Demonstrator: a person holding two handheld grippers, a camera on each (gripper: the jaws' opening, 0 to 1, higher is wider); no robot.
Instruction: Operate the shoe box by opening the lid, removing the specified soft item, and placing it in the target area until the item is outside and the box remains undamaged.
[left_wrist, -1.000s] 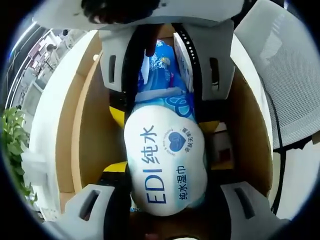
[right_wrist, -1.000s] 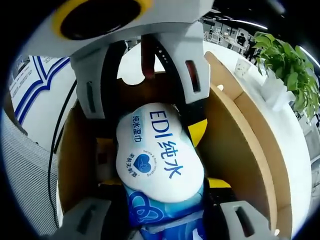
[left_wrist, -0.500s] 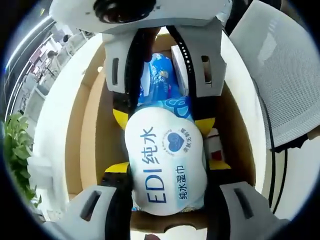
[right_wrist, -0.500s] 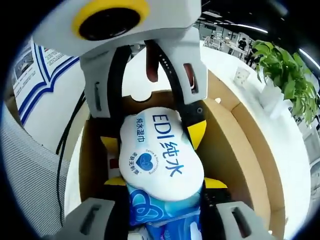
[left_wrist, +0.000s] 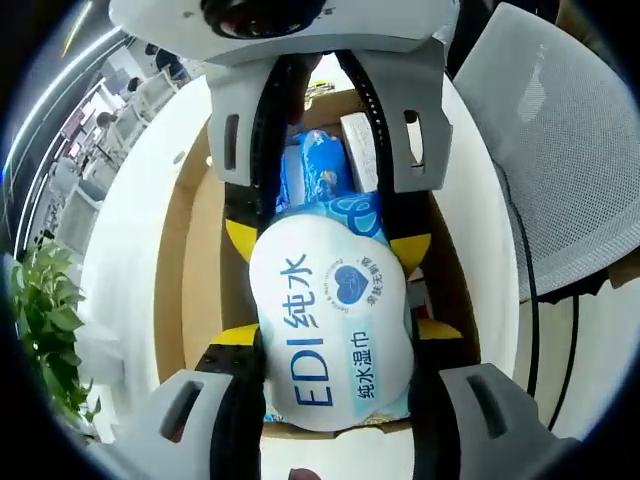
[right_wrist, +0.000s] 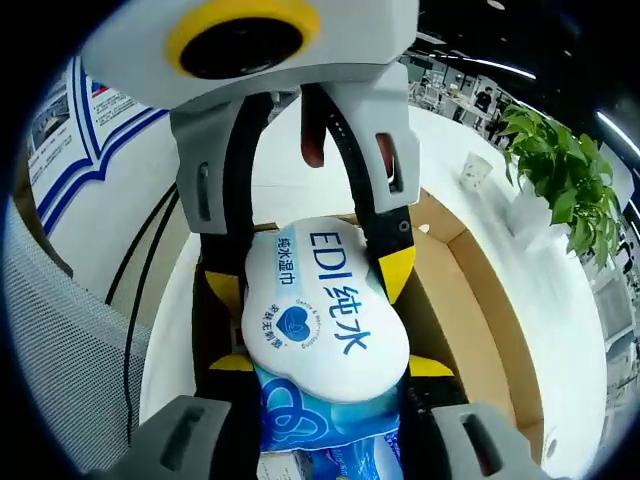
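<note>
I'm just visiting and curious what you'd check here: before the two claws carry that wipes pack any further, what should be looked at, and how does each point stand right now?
1. Lid out of the way: ok, the shoe box is open at the top.
2. Left claw on the wipes pack: ok, jaws press both sides.
3. Right claw on the pack: ok, jaws press its blue end.
4. Pack clear of the box rim: cannot tell; it sits above the box opening, the height is unclear.
5. Box undamaged: ok where visible, walls look straight.
6. Target area free: cannot tell; which spot on the white table is meant is unclear.
</note>
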